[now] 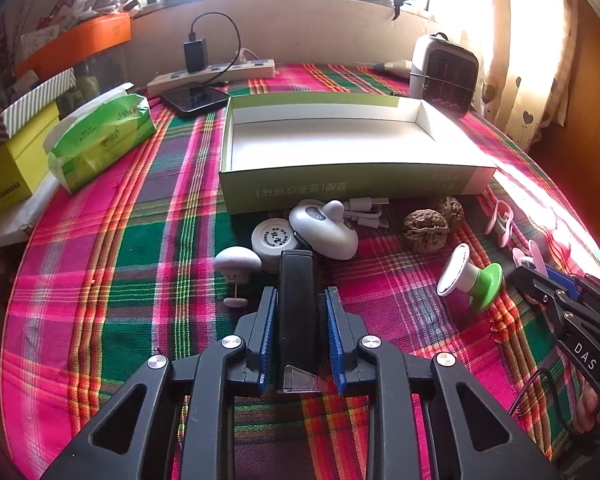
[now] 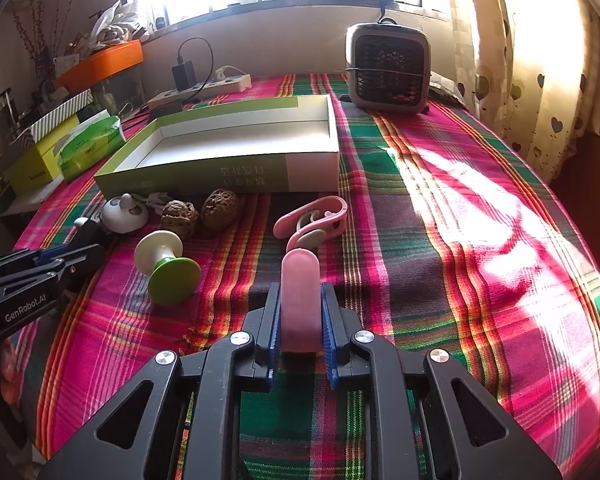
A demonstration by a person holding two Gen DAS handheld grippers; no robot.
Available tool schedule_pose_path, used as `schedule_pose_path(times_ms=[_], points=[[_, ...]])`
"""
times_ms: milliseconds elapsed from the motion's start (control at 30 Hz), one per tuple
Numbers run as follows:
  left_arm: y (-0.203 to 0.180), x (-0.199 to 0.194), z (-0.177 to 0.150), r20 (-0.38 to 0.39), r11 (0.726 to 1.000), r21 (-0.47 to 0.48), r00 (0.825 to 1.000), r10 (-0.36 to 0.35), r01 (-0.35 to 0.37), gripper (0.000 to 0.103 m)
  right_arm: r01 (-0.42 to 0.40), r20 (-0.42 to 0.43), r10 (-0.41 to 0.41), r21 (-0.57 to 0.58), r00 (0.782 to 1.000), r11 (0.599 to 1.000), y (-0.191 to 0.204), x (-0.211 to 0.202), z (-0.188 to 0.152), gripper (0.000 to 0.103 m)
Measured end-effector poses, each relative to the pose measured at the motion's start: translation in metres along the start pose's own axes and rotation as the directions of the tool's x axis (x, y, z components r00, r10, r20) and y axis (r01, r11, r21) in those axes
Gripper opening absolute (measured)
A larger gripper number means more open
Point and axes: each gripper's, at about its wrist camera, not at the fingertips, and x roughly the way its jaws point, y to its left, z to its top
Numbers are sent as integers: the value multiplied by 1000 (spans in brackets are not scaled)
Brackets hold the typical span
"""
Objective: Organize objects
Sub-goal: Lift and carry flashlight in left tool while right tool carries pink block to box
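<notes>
left gripper (image 1: 302, 304): pads closed on a black bar-shaped item (image 1: 297, 312), lower centre of left wrist view; bar stands between the blue pads, both sides touching; clear bit at its near end.
right gripper (image 2: 300, 312): fingers pinching a pink flat oblong piece (image 2: 300, 300), lower centre of right wrist view; rounded end pokes out past the tips.
box (image 1: 352, 184): open, green outside, white inside, mid-frame in both views, w/ printed text on its near wall; nothing seen in it.
items by box: all on the cloth in front of its near wall. White rounded gadget (image 1: 324, 232) just beyond the black bar's tip, round white tin (image 1: 274, 240) touching it on the left, white cable (image 1: 366, 210) behind.
mushroom-shaped white piece (image 1: 238, 262): left of the left gripper's tips, near the tin.
walnuts (image 1: 426, 230): two, side by side, right of the gadget.
green-and-white spool (image 1: 470, 276): lying tilted, between the two grippers.
pink clip (image 2: 312, 220): just beyond the pink piece, right wrist view centre.
tablecloth (image 2: 440, 240): pink/green plaid, sun patch on right.
background: small heater (image 2: 388, 68) upper right, power strip (image 1: 212, 76) w/ black charger upper left, green tissue pack (image 1: 100, 136) & yellow box (image 1: 12, 168) at left edge.
</notes>
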Motion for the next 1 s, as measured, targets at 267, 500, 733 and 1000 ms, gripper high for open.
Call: schedule_pose_path(times_ms=[267, 500, 733, 1000], points=[[2, -2, -2, -1, 1000, -9, 1000, -12, 12, 21, -10, 3, 10, -8, 1000, 1000, 2, -3, 2, 19], [7, -16, 1, 21, 1000, -14, 999, -26, 26, 21, -25, 12, 26, -13, 1000, 1000, 2, -9, 9, 19], [7, -25, 15, 38, 999, -12, 999, -38, 38, 21, -65, 12, 65, -14, 998, 998, 3, -12, 21, 19], [5, -28, 41, 58, 998, 0, 997, -57, 57, 21, -88, 15, 89, -37, 996, 995, 4, -12, 42, 19]])
